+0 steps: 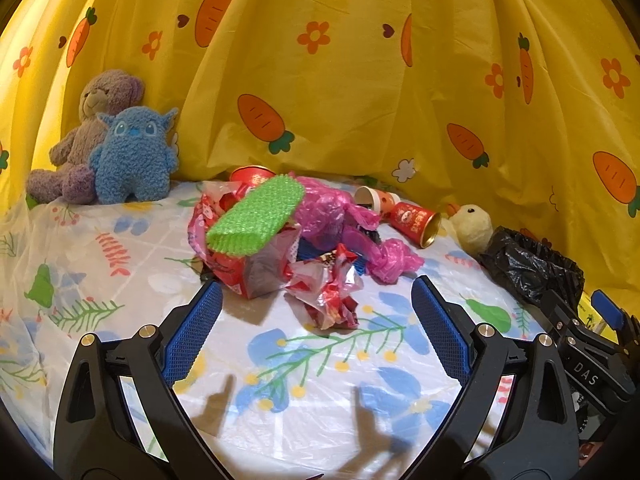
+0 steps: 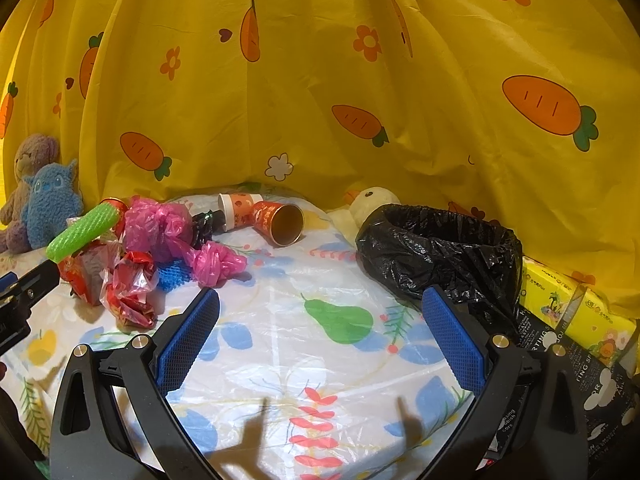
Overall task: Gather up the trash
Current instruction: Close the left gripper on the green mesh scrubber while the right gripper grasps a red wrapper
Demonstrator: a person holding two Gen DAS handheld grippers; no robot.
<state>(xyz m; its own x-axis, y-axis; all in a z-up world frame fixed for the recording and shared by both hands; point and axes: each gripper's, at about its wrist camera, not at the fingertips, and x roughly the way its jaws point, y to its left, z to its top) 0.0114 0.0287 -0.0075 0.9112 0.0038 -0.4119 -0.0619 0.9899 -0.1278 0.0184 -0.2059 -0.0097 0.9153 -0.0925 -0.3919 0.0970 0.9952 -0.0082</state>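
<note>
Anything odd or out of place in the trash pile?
Yes. A green textured sponge block sits tilted atop the crumpled red wrappers, propped rather than flat. Two paper cups, one red and one white-orange, lie tipped on their sides behind the pile.

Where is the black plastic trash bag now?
The black plastic trash bag stands open on the table's right side in the right wrist view, beside the yellow plush duck, behind the open right gripper.

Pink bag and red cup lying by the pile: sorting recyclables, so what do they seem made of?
Pink bag: thin glossy plastic film, crinkled, translucent and knotted. Red cup: probably printed paper; its lining shines gold, perhaps foil, though that's uncertain.
</note>
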